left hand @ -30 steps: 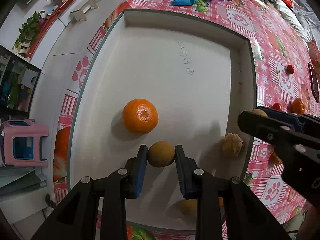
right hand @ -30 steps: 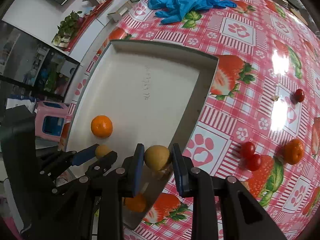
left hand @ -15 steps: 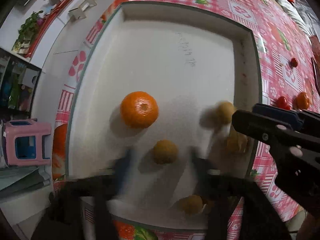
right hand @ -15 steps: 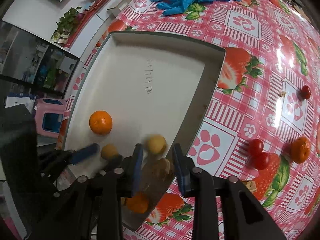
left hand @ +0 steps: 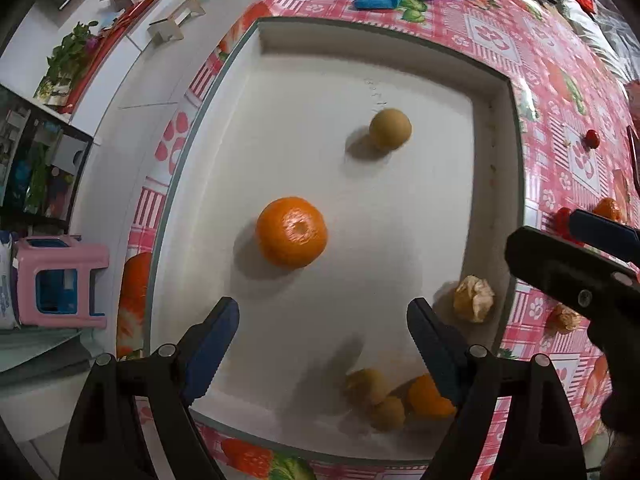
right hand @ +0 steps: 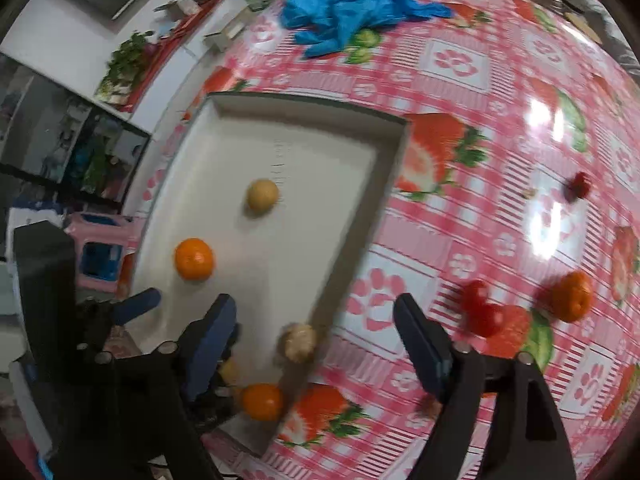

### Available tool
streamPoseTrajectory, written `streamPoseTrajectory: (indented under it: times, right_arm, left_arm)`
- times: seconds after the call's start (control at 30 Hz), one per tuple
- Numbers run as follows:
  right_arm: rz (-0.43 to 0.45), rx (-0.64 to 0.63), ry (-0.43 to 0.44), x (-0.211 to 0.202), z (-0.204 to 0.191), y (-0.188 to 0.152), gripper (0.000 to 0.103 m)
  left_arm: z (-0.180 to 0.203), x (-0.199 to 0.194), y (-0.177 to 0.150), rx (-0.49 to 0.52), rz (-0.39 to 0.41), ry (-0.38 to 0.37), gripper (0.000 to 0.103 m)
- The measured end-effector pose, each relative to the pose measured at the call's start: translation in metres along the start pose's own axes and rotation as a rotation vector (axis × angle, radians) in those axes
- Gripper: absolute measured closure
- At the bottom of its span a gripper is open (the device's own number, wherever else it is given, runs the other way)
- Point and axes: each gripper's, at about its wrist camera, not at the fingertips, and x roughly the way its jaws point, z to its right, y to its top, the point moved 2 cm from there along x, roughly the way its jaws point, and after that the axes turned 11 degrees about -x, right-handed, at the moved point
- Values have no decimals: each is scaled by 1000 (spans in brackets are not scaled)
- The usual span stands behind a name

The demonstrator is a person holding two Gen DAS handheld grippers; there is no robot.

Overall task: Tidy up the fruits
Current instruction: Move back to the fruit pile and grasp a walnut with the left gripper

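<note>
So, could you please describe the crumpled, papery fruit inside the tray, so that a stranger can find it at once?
Find the white tray on the pink strawberry tablecloth. Inside it, against the wall on the side where fruit lies loose on the cloth, sits the husked fruit. Its wrinkled, pale tan husk sets it apart from the smooth mandarin and the smooth round brownish fruit.

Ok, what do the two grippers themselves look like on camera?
Both look alike. The left gripper has black angular plastic arms with round silver pins at the joints and blue finger pads with a ridged inner face. The right gripper matches: black arms, silver pins, blue pads. No cables, markings or sleeves show.
</note>
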Motion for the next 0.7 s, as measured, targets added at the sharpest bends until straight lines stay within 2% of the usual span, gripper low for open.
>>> streamPoseTrajectory:
  times: [0.17,0.33,0.5,0.7]
  right_arm:
    - [33,62,-95,-13,32,-13,0]
    - [56,154,-158,-29,74,-35,0]
    - [28,256,-222,-34,117,-63,0]
    - [-15,336,-231,-33,148,-94,0]
  left_arm:
    - [18,-11,2,37,20,-13,16]
    - [45,-23,0,69,36,-32,16]
    - [69,-33,-3,125,51,-64,16]
    - [91,-43,-6,208,61,-103,16]
